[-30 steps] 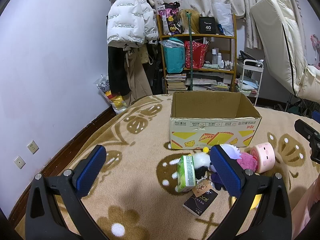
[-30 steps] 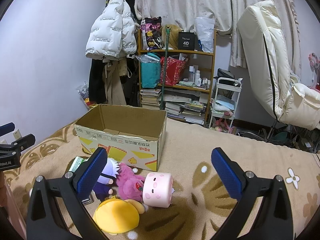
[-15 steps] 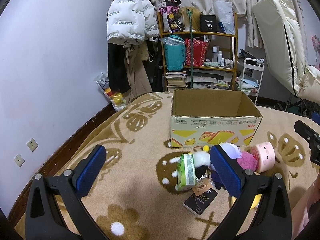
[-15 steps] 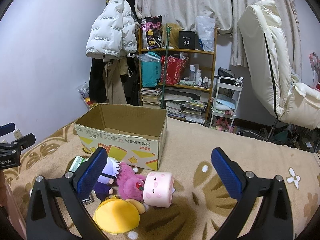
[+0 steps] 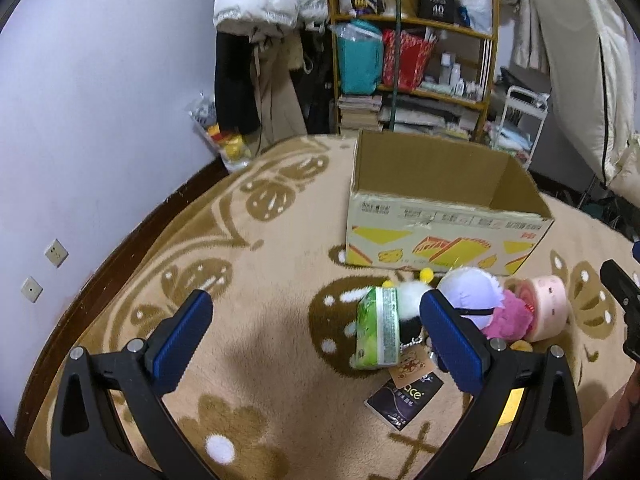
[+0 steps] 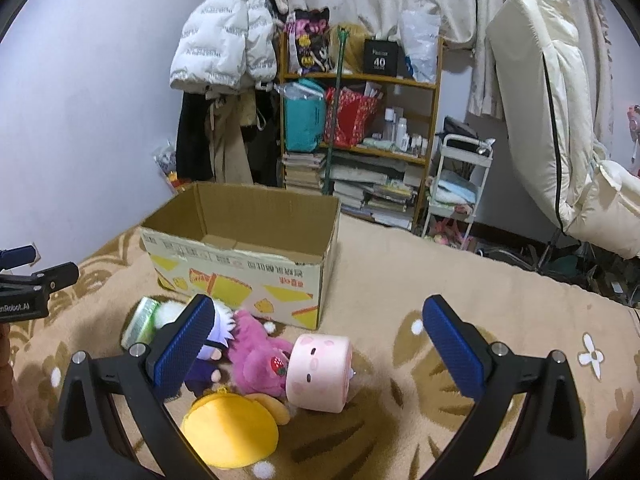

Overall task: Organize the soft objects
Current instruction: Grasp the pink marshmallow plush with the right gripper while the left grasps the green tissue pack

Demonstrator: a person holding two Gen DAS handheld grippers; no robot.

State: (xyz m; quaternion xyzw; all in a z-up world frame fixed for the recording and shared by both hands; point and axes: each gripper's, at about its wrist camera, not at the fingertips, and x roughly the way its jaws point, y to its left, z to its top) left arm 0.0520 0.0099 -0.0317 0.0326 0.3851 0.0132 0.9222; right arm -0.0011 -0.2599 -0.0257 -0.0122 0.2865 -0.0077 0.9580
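Observation:
An open cardboard box stands on the tan flowered blanket. In front of it lies a pile of soft toys: a pink cylinder plush, a magenta plush, a white-haired doll, a yellow plush and a green tissue pack. My left gripper is open and empty, above the blanket left of the pile. My right gripper is open and empty, above the pink cylinder plush.
A black card and a paper tag lie by the tissue pack. A cluttered shelf, hanging coats, a white cart and an upright mattress stand beyond the blanket. A wall runs along the left.
The left gripper has tilted down and moved slightly closer to the pile. The right gripper has dipped slightly towards the toys. Both stay open; no toy has moved.

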